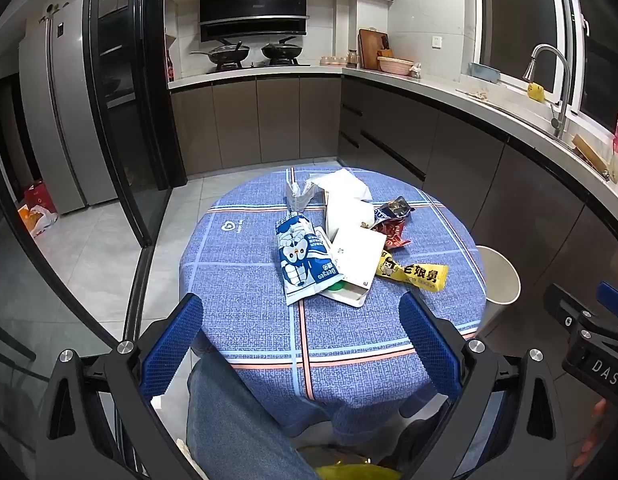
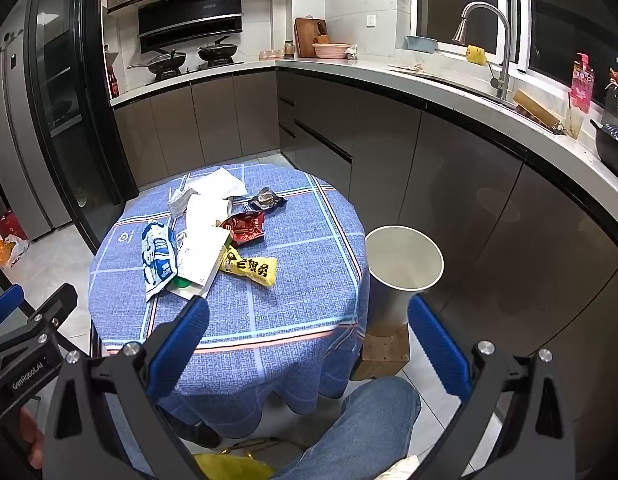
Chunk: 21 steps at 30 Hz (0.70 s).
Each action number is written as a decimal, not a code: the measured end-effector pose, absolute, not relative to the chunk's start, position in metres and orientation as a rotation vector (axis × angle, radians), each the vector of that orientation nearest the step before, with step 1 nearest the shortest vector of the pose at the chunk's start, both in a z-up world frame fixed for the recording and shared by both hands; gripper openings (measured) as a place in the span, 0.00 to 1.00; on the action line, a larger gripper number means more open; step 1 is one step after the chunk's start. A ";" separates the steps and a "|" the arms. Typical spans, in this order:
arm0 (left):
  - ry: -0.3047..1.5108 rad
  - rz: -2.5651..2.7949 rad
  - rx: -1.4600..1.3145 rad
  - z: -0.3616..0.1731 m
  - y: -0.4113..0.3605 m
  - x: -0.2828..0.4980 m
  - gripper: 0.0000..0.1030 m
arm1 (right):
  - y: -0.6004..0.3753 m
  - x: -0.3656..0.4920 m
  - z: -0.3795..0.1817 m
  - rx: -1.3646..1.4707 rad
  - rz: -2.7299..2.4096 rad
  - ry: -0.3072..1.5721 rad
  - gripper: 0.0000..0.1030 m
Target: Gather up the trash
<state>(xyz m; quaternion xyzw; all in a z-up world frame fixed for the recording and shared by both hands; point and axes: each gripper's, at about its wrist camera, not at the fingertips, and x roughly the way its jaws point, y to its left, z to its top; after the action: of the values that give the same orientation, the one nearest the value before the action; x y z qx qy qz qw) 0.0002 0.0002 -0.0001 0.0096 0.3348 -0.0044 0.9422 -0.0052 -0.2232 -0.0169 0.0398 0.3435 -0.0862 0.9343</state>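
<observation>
A pile of trash lies on a round table with a blue cloth (image 1: 245,320) (image 2: 301,304): a blue-and-white wrapper (image 1: 305,260) (image 2: 159,256), a white envelope (image 1: 359,260) (image 2: 201,256), a yellow wrapper (image 1: 415,274) (image 2: 251,266), a red wrapper (image 1: 393,232) (image 2: 247,228), a dark wrapper (image 1: 397,208) (image 2: 267,200) and white tissue (image 1: 341,184) (image 2: 221,184). A white bin (image 1: 503,276) (image 2: 403,264) stands right of the table. My left gripper (image 1: 301,320) is open and empty, short of the pile. My right gripper (image 2: 309,320) is open and empty above the table's near right edge.
The bin rests on a wooden block (image 2: 385,354). Grey cabinets and a worktop with a sink tap (image 2: 489,40) run behind and to the right. A fridge (image 1: 57,120) and bags on the floor (image 1: 35,212) are at the left. A person's jeans-clad leg (image 1: 237,420) is below.
</observation>
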 end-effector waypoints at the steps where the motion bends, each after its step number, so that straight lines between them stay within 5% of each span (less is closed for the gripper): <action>1: 0.683 -0.010 0.018 0.000 0.000 0.000 0.92 | -0.223 -0.005 -0.017 0.082 -0.177 0.702 0.97; 21: 0.678 -0.009 0.015 0.002 0.003 -0.001 0.92 | -0.224 -0.008 -0.008 0.074 -0.174 0.683 0.97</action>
<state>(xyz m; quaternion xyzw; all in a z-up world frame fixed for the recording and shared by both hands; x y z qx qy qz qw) -0.0012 0.0028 0.0022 0.0074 0.3325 -0.0044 0.9431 -0.0078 -0.2236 -0.0082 0.0362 0.3345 -0.0850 0.9378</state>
